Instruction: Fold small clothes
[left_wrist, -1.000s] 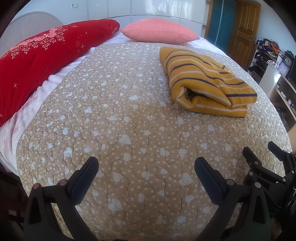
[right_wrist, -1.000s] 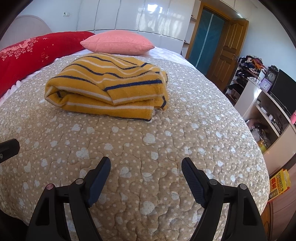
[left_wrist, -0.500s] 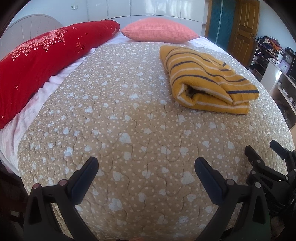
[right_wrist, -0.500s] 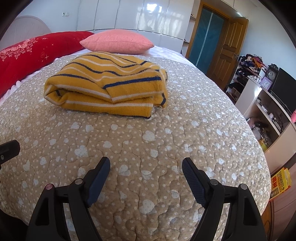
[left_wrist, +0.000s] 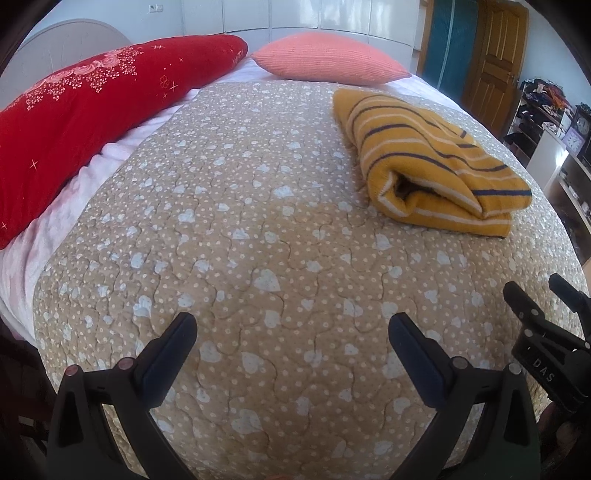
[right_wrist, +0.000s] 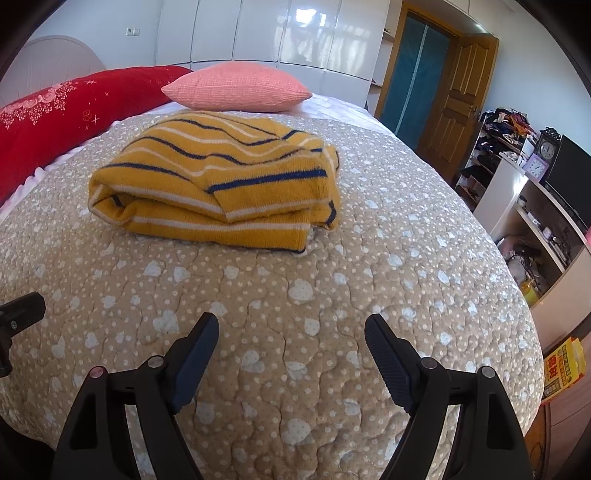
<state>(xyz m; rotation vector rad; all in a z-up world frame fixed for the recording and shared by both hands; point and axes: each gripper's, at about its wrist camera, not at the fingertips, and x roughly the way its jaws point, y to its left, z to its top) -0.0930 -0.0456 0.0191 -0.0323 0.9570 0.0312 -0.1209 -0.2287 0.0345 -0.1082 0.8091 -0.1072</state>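
Fingers spread, our left gripper (left_wrist: 291, 332) and right gripper (right_wrist: 291, 334) hang empty; the folded mustard-yellow striped knit sweater (right_wrist: 218, 188) risks unrolling if snagged.

Two wrist views, both low at the bed's foot, facing the headboard.
We share the quilt (left_wrist: 258, 229) and striped sweater (right_wrist: 221, 184); right view sits nearer it, apparently.

A folded sweater (right_wrist: 218, 184) lies on the quilt (right_wrist: 332, 295), pillows (right_wrist: 240, 86) behind it.
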